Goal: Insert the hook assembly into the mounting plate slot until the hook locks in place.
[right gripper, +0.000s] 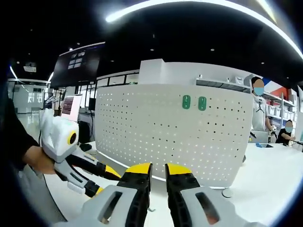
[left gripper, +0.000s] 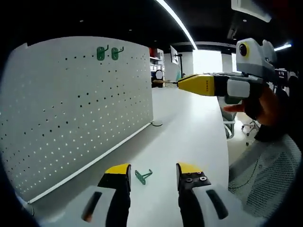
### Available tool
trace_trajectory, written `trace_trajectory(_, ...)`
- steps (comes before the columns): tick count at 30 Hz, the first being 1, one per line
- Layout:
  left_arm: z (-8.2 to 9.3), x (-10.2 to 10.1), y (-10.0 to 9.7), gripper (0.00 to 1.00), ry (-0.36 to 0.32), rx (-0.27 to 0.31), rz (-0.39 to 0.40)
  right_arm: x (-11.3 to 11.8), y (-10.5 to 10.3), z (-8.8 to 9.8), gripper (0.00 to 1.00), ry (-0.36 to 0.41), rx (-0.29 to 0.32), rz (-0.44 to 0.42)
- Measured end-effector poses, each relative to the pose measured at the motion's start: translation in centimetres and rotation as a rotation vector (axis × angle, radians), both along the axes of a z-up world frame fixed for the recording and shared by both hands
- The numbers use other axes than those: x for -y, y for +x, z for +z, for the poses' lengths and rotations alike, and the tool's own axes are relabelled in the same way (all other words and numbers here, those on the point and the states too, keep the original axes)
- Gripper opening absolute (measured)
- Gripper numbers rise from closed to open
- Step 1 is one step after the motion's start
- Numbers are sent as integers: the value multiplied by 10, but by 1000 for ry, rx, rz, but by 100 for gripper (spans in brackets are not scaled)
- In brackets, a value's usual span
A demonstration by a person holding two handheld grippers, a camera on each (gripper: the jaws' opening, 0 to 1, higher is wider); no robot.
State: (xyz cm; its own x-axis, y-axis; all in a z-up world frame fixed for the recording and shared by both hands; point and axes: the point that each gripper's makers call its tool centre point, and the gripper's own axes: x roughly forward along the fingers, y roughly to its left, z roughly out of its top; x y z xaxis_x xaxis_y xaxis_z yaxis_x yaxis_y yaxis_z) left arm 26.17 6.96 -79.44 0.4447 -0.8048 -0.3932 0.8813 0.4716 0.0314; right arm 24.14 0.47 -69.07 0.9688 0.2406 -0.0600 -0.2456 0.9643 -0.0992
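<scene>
A white pegboard mounting plate (left gripper: 80,109) stands upright on the white table, with two green hooks (left gripper: 108,52) hanging near its top. In the right gripper view the plate (right gripper: 156,127) faces me and the same two hooks (right gripper: 194,102) sit high on it. A loose green hook assembly (left gripper: 143,176) lies flat on the table, just ahead of my left gripper (left gripper: 152,172), which is open with nothing held. My right gripper (left gripper: 182,83) hovers high at the right, apart from the plate, jaws almost together and nothing visible between them (right gripper: 158,171). My left gripper (right gripper: 105,182) shows low at the left.
A small round disc (left gripper: 156,124) lies on the table by the plate's far end. The table edge runs along the right, with a mesh chair (left gripper: 270,175) beyond it. People (right gripper: 258,109) stand behind the plate's right side, and a dark screen (right gripper: 78,64) hangs at the back left.
</scene>
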Motion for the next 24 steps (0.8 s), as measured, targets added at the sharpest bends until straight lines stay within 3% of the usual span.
trace_trajectory(24,-67,25,43,23,94,-80,59,4,3,-2,9,9,-11,-11)
